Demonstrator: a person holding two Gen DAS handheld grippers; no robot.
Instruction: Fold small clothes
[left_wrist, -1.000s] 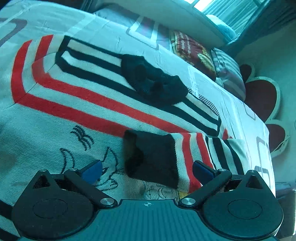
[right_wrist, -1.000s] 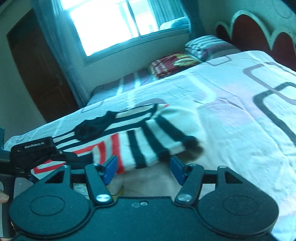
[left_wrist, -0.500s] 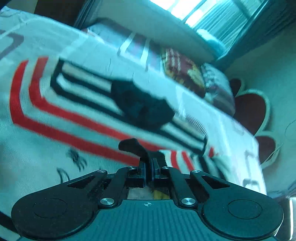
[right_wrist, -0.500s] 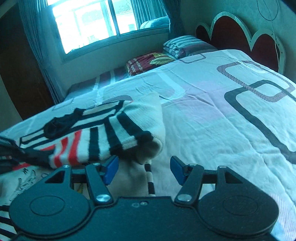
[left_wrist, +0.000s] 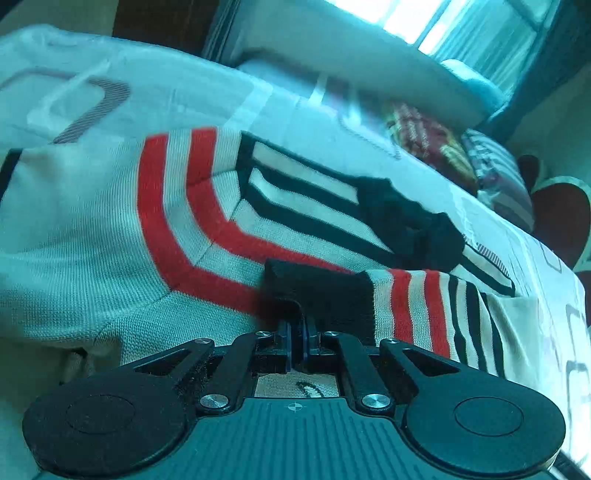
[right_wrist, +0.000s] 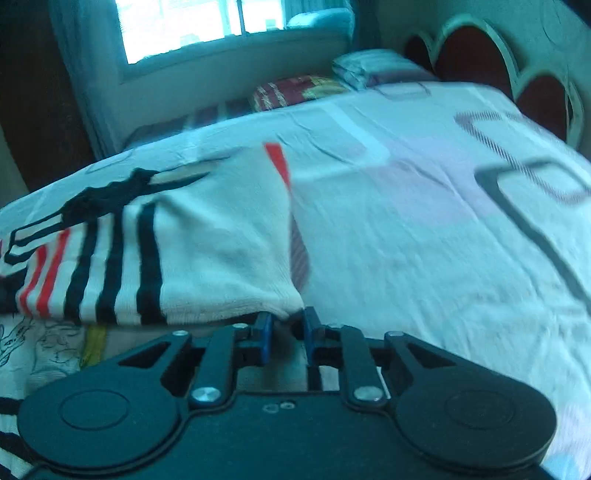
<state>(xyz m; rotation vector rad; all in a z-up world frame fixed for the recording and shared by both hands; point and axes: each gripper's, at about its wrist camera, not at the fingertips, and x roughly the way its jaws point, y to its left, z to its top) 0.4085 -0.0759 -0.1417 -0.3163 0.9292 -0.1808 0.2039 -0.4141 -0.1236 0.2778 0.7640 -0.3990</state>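
Note:
A small cream knit sweater (left_wrist: 110, 229) with red and black stripes and a black collar (left_wrist: 406, 218) lies on the bed. Its striped sleeve (left_wrist: 424, 306) is folded across the body. My left gripper (left_wrist: 297, 332) is shut on the sleeve's black cuff (left_wrist: 321, 291). In the right wrist view the same sweater (right_wrist: 207, 251) shows, and my right gripper (right_wrist: 286, 325) is shut on the cream fold of the sweater at its side edge.
The bed sheet (right_wrist: 424, 221) is white with dark square outlines. Pillows (right_wrist: 373, 66) and a red cushion (right_wrist: 295, 90) lie at the head. A scalloped headboard (right_wrist: 480, 55) and a window (right_wrist: 192, 26) stand behind.
Both grippers were open a second ago. The left closed on the black cuff first, then the right closed on the sweater's side fold. The sleeve now lies flatter across the body.

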